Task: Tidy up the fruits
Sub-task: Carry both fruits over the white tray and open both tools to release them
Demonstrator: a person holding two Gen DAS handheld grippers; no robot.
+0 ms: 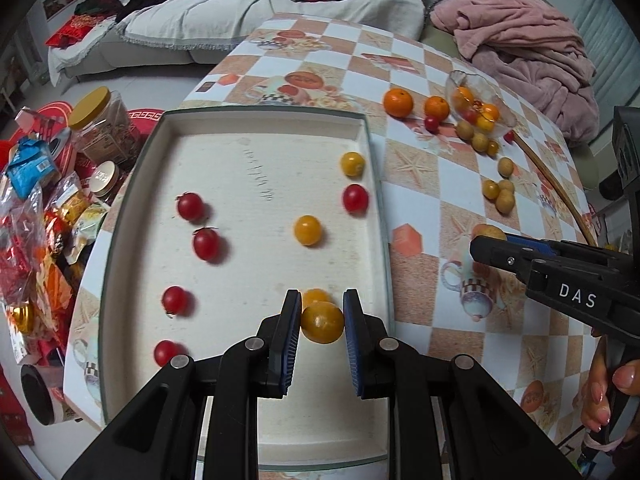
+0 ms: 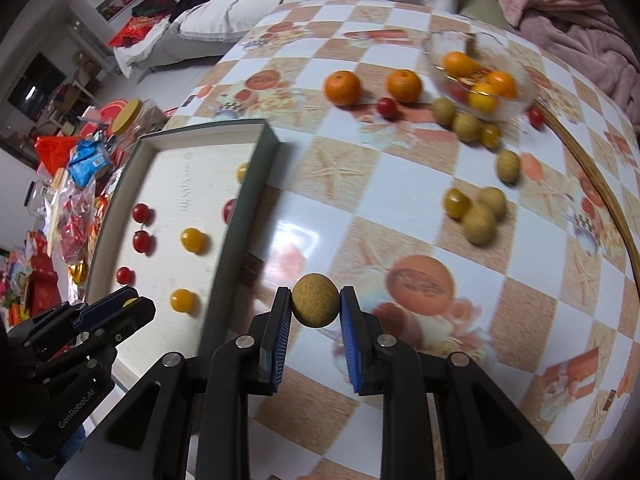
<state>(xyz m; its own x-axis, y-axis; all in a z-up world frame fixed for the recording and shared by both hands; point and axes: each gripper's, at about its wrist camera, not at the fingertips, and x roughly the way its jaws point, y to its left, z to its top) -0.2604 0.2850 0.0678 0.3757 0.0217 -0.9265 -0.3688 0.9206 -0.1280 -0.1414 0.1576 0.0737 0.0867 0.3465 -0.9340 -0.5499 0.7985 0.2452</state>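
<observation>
Mid-sort: left gripper (image 1: 322, 322) closed on a yellow cherry tomato (image 1: 322, 323) low over the white tray (image 1: 264, 120), right gripper (image 2: 315, 307) pinching a tan longan (image 2: 315, 300) above the checked tablecloth (image 2: 500, 320) beside the tray's right wall. Next, probably: set the tomato down among the yellows, carry the longan over the wall. Tray sorted so far into red cherry tomatoes (image 1: 190, 207) left, yellows right; glass bowl (image 2: 520, 100) with oranges, more longans (image 2: 480, 222) loose nearby.

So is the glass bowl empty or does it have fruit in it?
Not empty: the glass bowl holds several orange and yellow fruits, seen through its clear wall in both wrist views.
</observation>
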